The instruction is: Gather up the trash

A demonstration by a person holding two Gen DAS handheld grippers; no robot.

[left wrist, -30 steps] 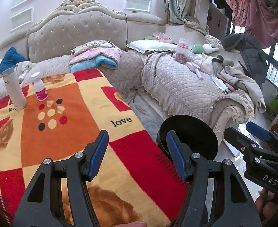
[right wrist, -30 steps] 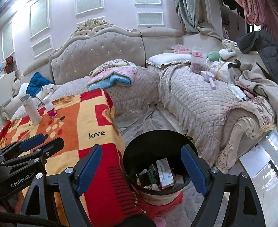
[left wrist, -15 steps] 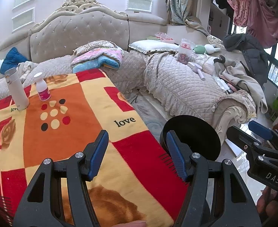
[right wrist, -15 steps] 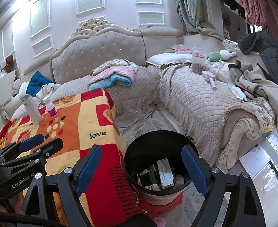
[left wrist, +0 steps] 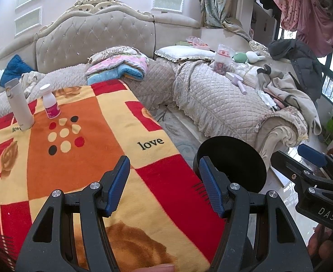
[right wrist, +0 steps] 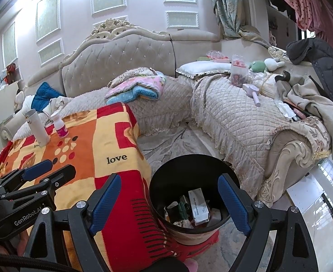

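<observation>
A black trash bin (right wrist: 164, 181) stands on the floor beside the blanket-covered table; it holds a white box (right wrist: 198, 206) and other scraps. It also shows in the left wrist view (left wrist: 234, 158). My right gripper (right wrist: 169, 204) is open and empty, above the bin. My left gripper (left wrist: 164, 183) is open and empty, over the table's near edge. A white tumbler (left wrist: 20, 104) and a small pink-labelled bottle (left wrist: 51, 105) stand upright at the table's far left; they also show in the right wrist view, tumbler (right wrist: 37, 128) and bottle (right wrist: 61, 127).
The table wears a red, orange and yellow blanket (left wrist: 75, 140). A beige quilted corner sofa (right wrist: 234, 113) wraps behind and to the right, loaded with folded blankets (right wrist: 134, 88), clothes, toys and a bag. A narrow strip of floor (right wrist: 173, 142) runs between table and sofa.
Both grippers have drifted slightly; the view has shifted a little, with the bin and table sliding slightly right in frame. Both stay open and empty.
</observation>
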